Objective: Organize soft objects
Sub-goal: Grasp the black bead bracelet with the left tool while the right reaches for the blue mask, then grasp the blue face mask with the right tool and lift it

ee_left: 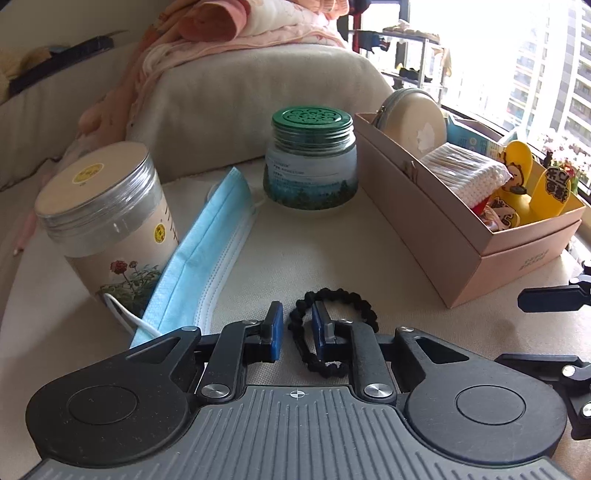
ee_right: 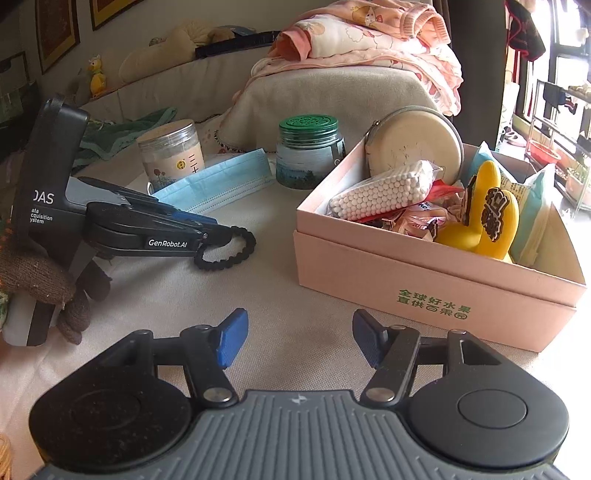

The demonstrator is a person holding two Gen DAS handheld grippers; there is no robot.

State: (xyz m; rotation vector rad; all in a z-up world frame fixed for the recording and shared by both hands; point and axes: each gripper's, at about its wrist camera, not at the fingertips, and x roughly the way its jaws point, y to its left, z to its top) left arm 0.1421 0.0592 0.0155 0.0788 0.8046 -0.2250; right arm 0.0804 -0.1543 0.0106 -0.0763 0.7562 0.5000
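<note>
A black braided hair tie (ee_left: 334, 325) lies on the beige cushion; it also shows in the right wrist view (ee_right: 227, 254). My left gripper (ee_left: 298, 326) is low over it, jaws narrowly open, with one strand of the tie between the blue pads. From the right wrist view the left gripper (ee_right: 207, 230) reaches onto the tie from the left. My right gripper (ee_right: 299, 341) is open and empty above the cushion, in front of the pink box (ee_right: 424, 280). A blue face mask (ee_left: 207, 258) lies to the left, also visible in the right wrist view (ee_right: 221, 181).
The pink box (ee_left: 480, 254) holds cotton swabs (ee_right: 384, 188), a round pouch (ee_right: 413, 144), yellow toys (ee_right: 484, 214) and packets. A floral canister (ee_left: 103, 218) and a green-lidded jar (ee_left: 310, 158) stand behind the mask. Pink blankets (ee_right: 373, 33) lie on the backrest.
</note>
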